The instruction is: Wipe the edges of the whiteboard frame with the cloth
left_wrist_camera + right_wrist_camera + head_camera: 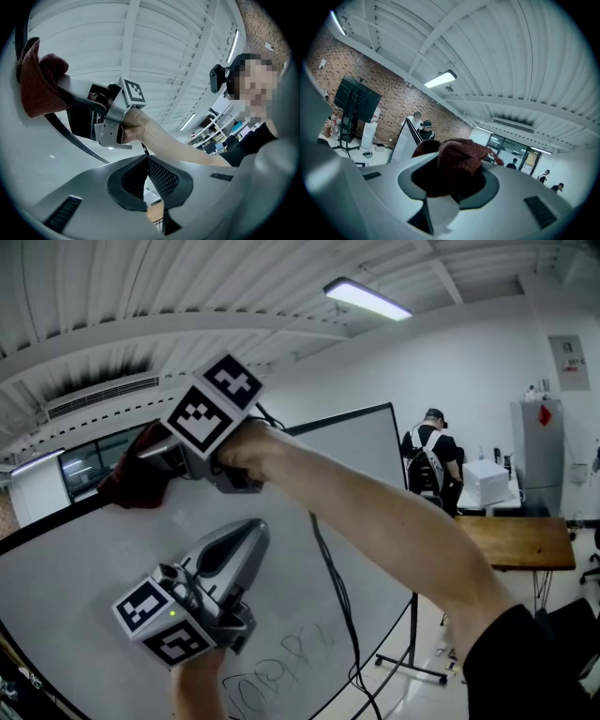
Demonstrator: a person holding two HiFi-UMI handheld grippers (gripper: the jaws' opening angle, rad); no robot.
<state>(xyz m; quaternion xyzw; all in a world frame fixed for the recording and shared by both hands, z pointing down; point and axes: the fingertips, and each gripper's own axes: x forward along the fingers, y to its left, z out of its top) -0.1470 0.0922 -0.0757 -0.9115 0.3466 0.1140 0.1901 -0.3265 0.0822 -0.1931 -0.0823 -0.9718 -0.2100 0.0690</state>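
The whiteboard (84,559) has a black frame (342,419) along its top edge. My right gripper (150,463) is shut on a dark red cloth (129,482) and holds it against that top edge near the left end. In the right gripper view the cloth (459,157) bunches between the jaws of the right gripper (447,185). My left gripper (251,532) hangs lower, in front of the board's face, shut with nothing in it. From the left gripper view, the left gripper (144,161) looks up at the cloth (35,79) on the frame (70,136).
Faint marker scribbles (281,660) sit low on the board. A black cable (339,601) hangs from the right gripper across the board. Behind the board are a person (433,454), a wooden table (520,542) with a white box (487,482), and a grey cabinet (539,442).
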